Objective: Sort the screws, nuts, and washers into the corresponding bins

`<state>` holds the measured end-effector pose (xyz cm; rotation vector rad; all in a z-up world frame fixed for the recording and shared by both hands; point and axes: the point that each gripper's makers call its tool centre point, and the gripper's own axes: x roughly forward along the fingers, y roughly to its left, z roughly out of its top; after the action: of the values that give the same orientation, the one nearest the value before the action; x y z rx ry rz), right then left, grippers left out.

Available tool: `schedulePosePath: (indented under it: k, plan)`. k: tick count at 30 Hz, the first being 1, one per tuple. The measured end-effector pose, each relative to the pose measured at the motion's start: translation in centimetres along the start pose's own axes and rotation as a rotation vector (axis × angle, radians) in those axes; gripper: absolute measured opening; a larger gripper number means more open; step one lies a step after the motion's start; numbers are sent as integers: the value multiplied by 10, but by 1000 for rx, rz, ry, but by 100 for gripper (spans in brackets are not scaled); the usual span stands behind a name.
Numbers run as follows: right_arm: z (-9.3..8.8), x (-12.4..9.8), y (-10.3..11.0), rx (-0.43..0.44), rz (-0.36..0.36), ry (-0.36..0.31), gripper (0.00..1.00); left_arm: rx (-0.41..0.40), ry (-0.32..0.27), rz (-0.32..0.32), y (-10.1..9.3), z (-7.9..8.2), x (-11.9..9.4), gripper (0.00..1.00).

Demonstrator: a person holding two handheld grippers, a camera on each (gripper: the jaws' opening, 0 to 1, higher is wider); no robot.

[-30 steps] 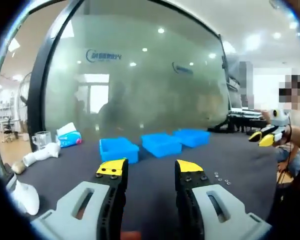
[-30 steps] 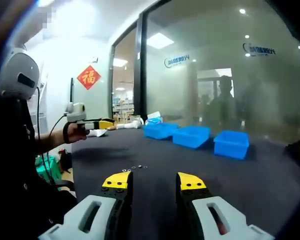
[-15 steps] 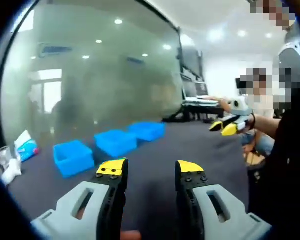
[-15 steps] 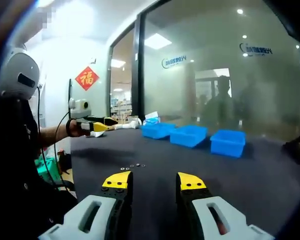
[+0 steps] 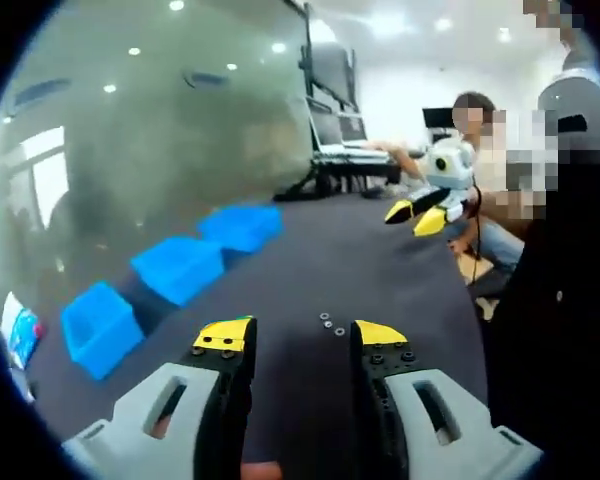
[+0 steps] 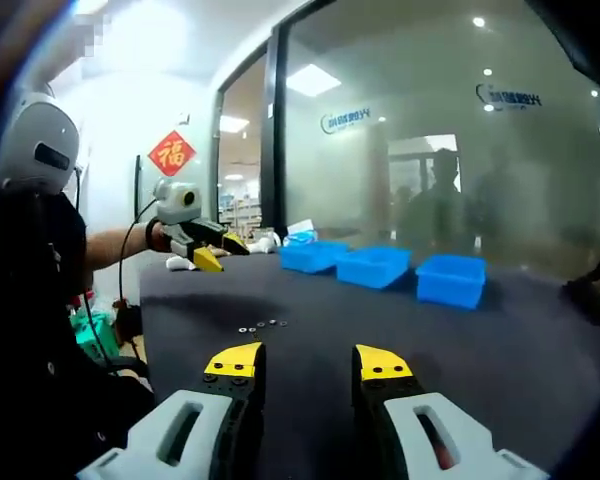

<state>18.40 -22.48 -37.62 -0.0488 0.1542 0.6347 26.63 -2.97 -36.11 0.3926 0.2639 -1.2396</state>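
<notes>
Several small metal parts (image 5: 328, 323) lie loose on the dark table (image 5: 310, 265), just beyond my left gripper (image 5: 300, 335), which stands open with nothing between its yellow-tipped jaws. Three blue bins (image 5: 178, 268) run in a row to the left. My right gripper (image 5: 414, 216) hovers over the table's far edge in a hand. In the right gripper view my right gripper (image 6: 308, 362) is open and empty, the loose parts (image 6: 260, 325) lie ahead of it to the left, the bins (image 6: 373, 267) stand further back, and my left gripper (image 6: 222, 253) hangs open above the table's left end.
A frosted glass wall (image 6: 430, 130) rises behind the bins. White objects and a tissue pack (image 6: 302, 233) sit at the table's far end. Monitors on a stand (image 5: 335, 110) and a seated person (image 5: 475, 150) are beyond the table. The person's dark sleeve (image 5: 565, 330) lines the near edge.
The left gripper's camera has swung right: the bins slid to the left of the picture and the loose parts now lie before its jaws. In the right gripper view the left gripper has turned toward the table.
</notes>
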Motion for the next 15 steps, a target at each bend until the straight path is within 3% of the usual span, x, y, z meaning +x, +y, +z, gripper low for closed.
schedulePosePath:
  k: [2, 6, 7, 12, 15]
  plan:
    - [-1, -1, 0, -2, -1, 2, 31, -13, 30, -11, 2, -1, 11, 36]
    - [-1, -4, -1, -5, -3, 2, 31, -36, 150, -76, -5, -11, 32, 30]
    - [-1, -4, -1, -7, -5, 2, 31, -30, 160, -79, -14, -8, 42, 29]
    - [-5, -7, -2, -6, -12, 0, 31, -83, 308, -147, -24, -23, 60, 32]
    - [-7, -8, -3, -5, -15, -1, 31, -81, 343, -143, -22, -23, 72, 31]
